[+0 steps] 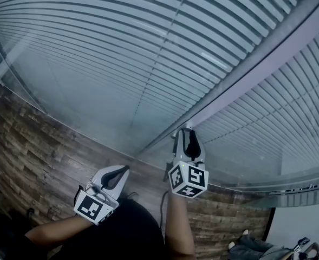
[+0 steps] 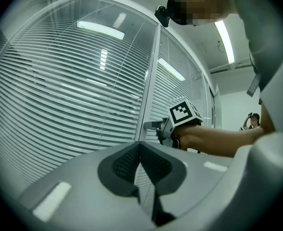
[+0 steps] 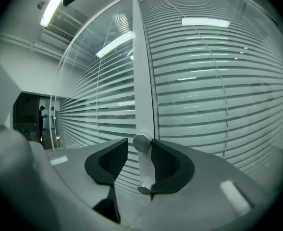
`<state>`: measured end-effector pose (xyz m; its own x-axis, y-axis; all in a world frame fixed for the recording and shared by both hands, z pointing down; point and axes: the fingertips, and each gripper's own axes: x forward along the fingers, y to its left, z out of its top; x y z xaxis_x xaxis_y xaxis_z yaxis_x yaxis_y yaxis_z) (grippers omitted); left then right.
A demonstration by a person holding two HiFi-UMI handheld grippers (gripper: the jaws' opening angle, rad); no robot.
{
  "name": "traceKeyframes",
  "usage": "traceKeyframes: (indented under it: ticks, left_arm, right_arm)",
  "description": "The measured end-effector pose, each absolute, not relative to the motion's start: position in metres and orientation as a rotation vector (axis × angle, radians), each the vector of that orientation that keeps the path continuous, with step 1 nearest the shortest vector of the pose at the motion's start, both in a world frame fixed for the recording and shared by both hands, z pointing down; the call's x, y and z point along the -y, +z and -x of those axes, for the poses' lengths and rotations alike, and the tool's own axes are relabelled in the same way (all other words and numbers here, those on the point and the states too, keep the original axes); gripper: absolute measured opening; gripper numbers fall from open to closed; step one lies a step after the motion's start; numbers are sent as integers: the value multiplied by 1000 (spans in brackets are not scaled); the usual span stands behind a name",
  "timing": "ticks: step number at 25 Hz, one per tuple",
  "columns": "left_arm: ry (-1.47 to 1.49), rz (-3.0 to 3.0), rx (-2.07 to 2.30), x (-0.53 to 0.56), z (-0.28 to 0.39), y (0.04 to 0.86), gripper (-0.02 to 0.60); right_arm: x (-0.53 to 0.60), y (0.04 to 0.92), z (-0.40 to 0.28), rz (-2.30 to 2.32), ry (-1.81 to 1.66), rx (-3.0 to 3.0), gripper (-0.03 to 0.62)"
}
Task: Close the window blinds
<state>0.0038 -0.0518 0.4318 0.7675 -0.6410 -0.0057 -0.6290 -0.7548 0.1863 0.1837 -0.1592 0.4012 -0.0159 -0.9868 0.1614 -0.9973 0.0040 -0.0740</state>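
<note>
Head view: the right gripper (image 1: pixel 187 140) was up at the frame post (image 1: pixel 246 75) between two panes of blinds (image 1: pixel 110 53), while the left gripper (image 1: pixel 116 176) hung lower and well clear, so the right was the nearer one. Left gripper view: its jaws were together on nothing, pointing level at the blinds, with the right gripper off to its right at the post. Right gripper view: the tilt knob (image 3: pixel 142 143) sat between the parted jaws, stem near-upright against the pad at the view's right, with a gap to the other pad. It was straddled, likely not clamped.

Pale grey horizontally striped blinds (image 1: pixel 121 64), brown wood-grain floor (image 1: pixel 40 145), black-and-white markers (image 1: pixel 196 176) on right gripper (image 1: pixel 188 132)
</note>
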Motion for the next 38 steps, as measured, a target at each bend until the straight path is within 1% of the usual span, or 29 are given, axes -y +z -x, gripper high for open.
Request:
traceKeyframes:
  ticks: [4, 7, 13, 19, 25, 31, 34, 37, 38]
  left_arm:
    - [-84, -2793, 1014, 54, -3, 433, -2]
    - [-73, -2790, 1009, 52, -4, 436, -2]
    - [-71, -2791, 1017, 51, -3, 435, -2]
    - [-93, -2777, 1021, 53, -2, 432, -2]
    - [-82, -2780, 1028, 55, -1, 435, -2]
    - [-81, -2771, 1031, 54, 1, 437, -2]
    - [-73, -2779, 1031, 54, 2, 439, -2]
    - [-80, -2770, 1028, 52, -2, 437, -2]
    - [-74, -2769, 1029, 52, -3, 438, -2]
  right_arm:
    - [162, 402, -189, -2189, 309, 2182, 154]
    - [161, 401, -191, -2211, 304, 2172, 137]
    - [163, 399, -193, -2209, 270, 2150, 133]
    - [163, 397, -191, -2132, 139, 2077, 132]
    - [165, 399, -184, -1947, -152, 1885, 130]
    - [164, 401, -181, -1811, -352, 1733, 129]
    - [165, 402, -180, -1789, -367, 1729, 129]
    - [165, 400, -181, -1816, -297, 1801, 137]
    - [164, 399, -181, -1829, -265, 1840, 162]
